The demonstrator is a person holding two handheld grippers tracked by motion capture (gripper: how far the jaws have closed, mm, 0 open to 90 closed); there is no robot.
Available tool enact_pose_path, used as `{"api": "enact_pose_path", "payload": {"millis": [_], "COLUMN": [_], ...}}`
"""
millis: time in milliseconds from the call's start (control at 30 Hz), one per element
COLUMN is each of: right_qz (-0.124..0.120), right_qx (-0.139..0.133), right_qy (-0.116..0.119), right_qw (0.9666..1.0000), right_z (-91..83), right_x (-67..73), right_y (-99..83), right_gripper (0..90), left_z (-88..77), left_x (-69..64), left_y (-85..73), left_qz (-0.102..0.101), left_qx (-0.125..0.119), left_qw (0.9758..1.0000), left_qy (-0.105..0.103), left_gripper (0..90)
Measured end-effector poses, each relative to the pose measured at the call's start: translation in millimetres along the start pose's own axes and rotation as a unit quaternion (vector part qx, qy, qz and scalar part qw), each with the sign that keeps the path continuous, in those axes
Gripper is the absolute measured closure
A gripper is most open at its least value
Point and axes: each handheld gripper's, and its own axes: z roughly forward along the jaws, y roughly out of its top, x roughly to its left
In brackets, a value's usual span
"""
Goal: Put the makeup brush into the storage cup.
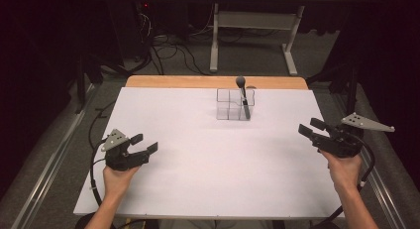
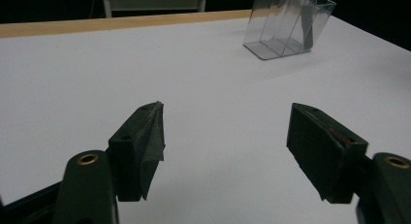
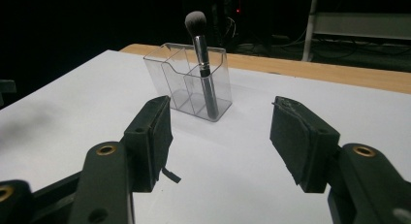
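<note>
A clear plastic organizer point(image 1: 235, 104) with several compartments stands at the far middle of the white table point(image 1: 208, 159). A makeup brush point(image 1: 243, 97) with a silver ferrule and grey bristles stands upright in its right compartment. The right gripper view has the organizer point(image 3: 186, 78) and brush point(image 3: 203, 64) ahead of the jaws; the left gripper view has the organizer point(image 2: 288, 23) far off at the top right. My left gripper point(image 1: 145, 143) rests open near the table's left front. My right gripper point(image 1: 312, 128) is open at the right edge. Both are empty: left gripper point(image 2: 225, 151), right gripper point(image 3: 220, 144).
A wooden table edge point(image 1: 213, 82) runs along the far side. Beyond it stand a white metal frame point(image 1: 252, 35) and loose cables point(image 1: 168, 50) on the grey floor. Each gripper trails a black cable point(image 1: 94, 169) off the table side.
</note>
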Motion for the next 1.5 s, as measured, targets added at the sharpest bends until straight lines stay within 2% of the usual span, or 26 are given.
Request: {"api": "enact_pose_path", "payload": {"millis": [400,1500], "right_qz": [0.008,0.001], "right_qx": [0.015,0.042], "right_qy": [0.007,0.012], "right_qw": [0.9998,0.9991], "right_z": [7.4,28.6], "right_x": [3.8,14.3], "right_y": [-14.8,-39.8], "right_gripper": [42.8,42.5], "left_z": [-0.4,0.3], "left_x": [-0.2,-1.5], "left_y": [0.0,0.0], "left_qz": [0.001,0.001], "left_qx": [0.0,0.001], "left_qw": [1.0,1.0], "left_qy": [0.0,-0.002], "left_gripper": [30.1,30.1]}}
